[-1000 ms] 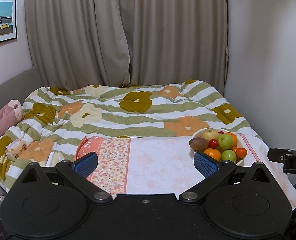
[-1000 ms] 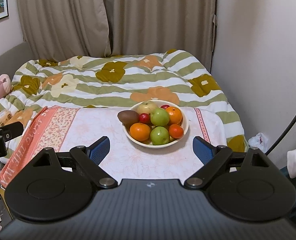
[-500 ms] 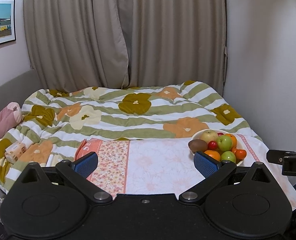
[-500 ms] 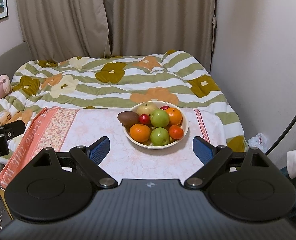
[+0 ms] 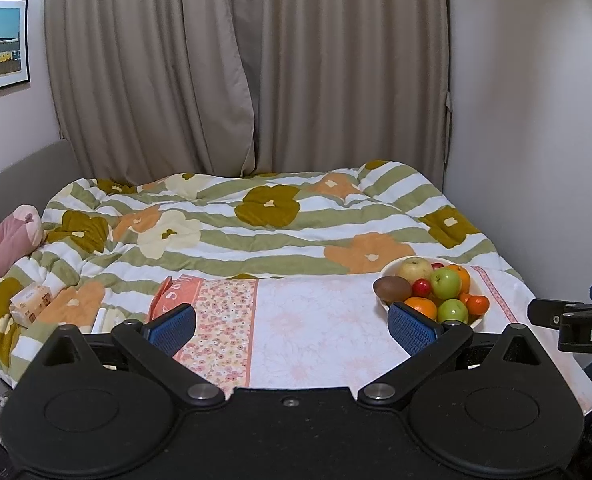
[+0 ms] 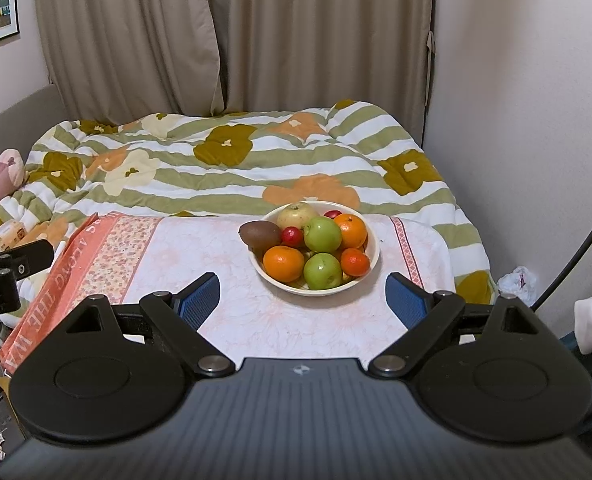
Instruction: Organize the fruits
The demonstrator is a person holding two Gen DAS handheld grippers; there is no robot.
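A cream bowl (image 6: 370,258) (image 5: 388,271) of fruit sits on a pink floral cloth (image 6: 232,304) (image 5: 316,328) at the foot of a bed. In it lie a brown kiwi (image 6: 261,234), a yellowish apple (image 6: 297,214), two green apples (image 6: 322,233), oranges (image 6: 283,263) and a small red fruit (image 6: 292,237). My right gripper (image 6: 302,300) hangs open just in front of the bowl, nothing between its blue pads. My left gripper (image 5: 292,326) is open over the cloth, left of the bowl, also holding nothing.
A floral striped duvet (image 5: 256,224) covers the bed behind the cloth. A pink plush (image 5: 6,244) and a small tissue pack (image 5: 30,304) lie at the left. Curtains (image 5: 256,80) hang behind, and a wall (image 6: 536,120) stands close on the right.
The left wrist view has tilted up slightly, so the bed and bowl sit lower in frame. The right gripper has barely moved. Both stay open.
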